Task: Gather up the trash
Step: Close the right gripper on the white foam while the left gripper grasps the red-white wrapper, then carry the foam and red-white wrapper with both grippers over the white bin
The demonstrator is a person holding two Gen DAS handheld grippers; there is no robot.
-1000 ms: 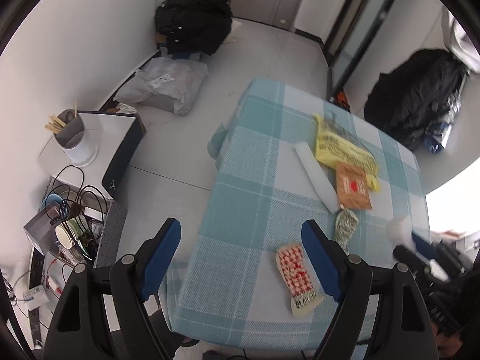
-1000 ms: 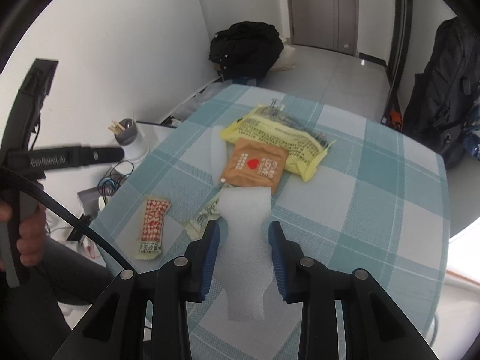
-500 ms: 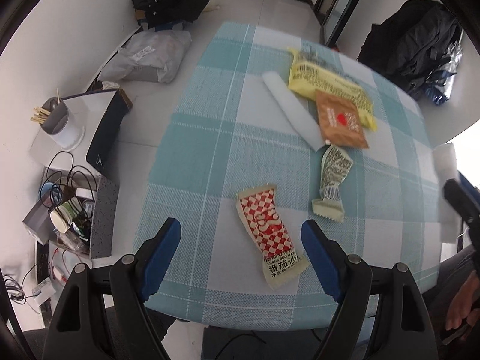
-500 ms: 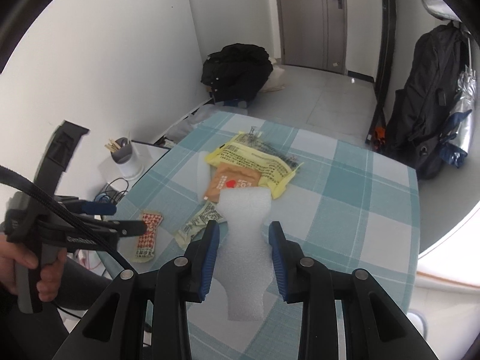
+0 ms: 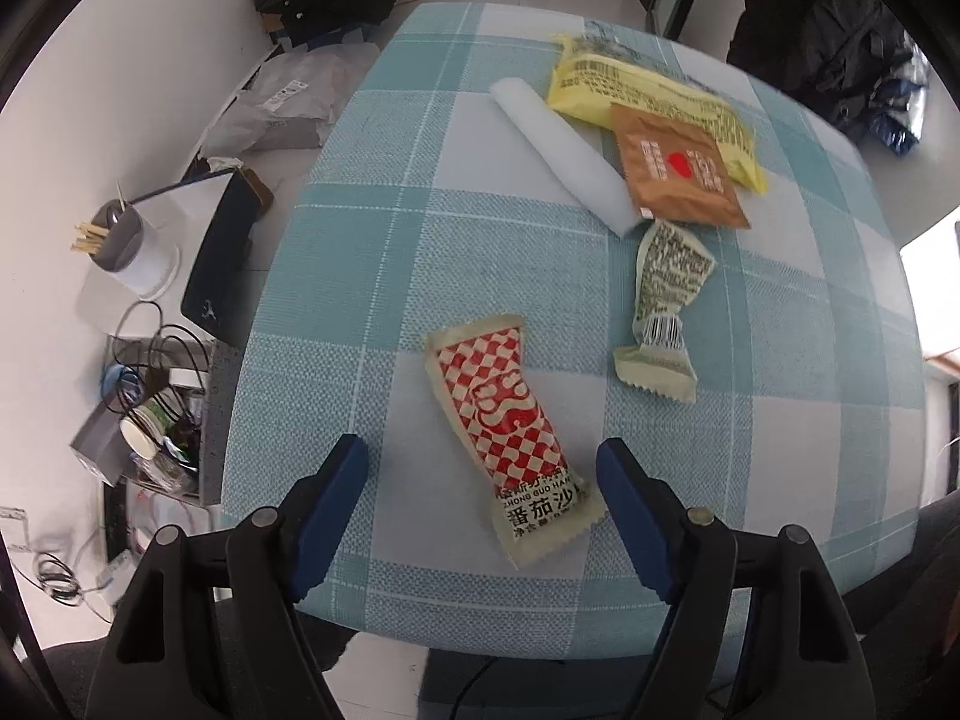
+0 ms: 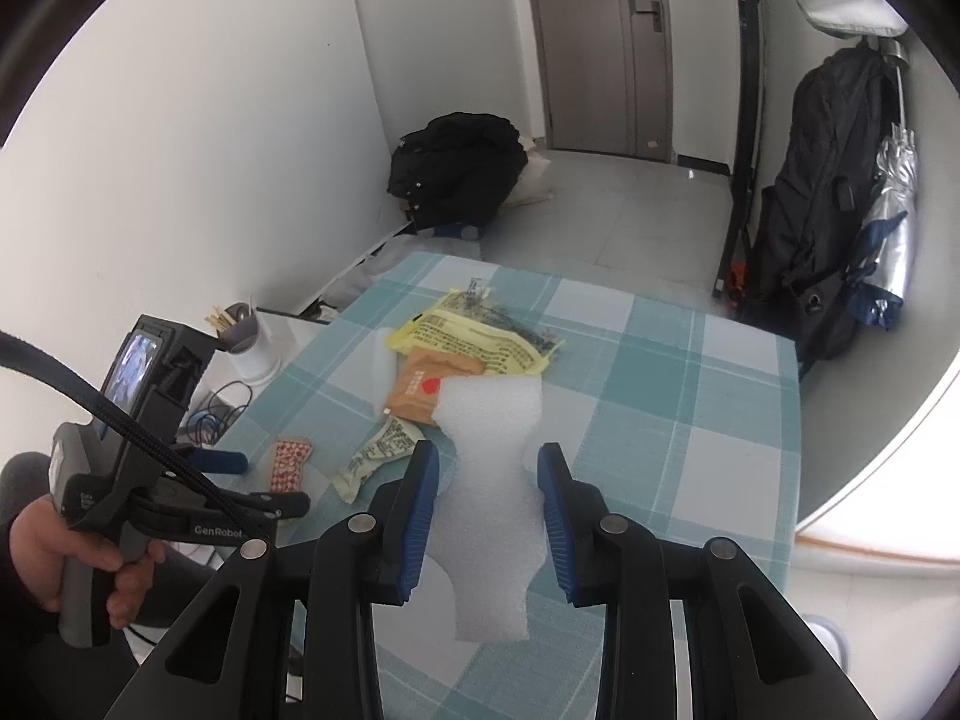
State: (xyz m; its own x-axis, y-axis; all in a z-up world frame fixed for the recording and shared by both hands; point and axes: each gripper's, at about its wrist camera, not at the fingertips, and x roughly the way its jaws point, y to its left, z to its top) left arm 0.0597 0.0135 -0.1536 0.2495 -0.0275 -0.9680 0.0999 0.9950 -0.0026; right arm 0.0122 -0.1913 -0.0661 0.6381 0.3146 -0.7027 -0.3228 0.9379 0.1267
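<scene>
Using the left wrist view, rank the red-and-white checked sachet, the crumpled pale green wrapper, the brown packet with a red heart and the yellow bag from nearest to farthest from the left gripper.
1. Red-and-white checked sachet: between the left gripper and its open jaws.
2. Crumpled pale green wrapper: right of centre.
3. Brown packet with a red heart: beyond it.
4. Yellow bag: at the far edge, partly under the brown packet.

The worktop wore rough woven cloth. The red checked wrapper at lower middle looked shiny plastic. The white foam piece looked soft and bumpy. The tongs' blue pads looked matt.
</scene>
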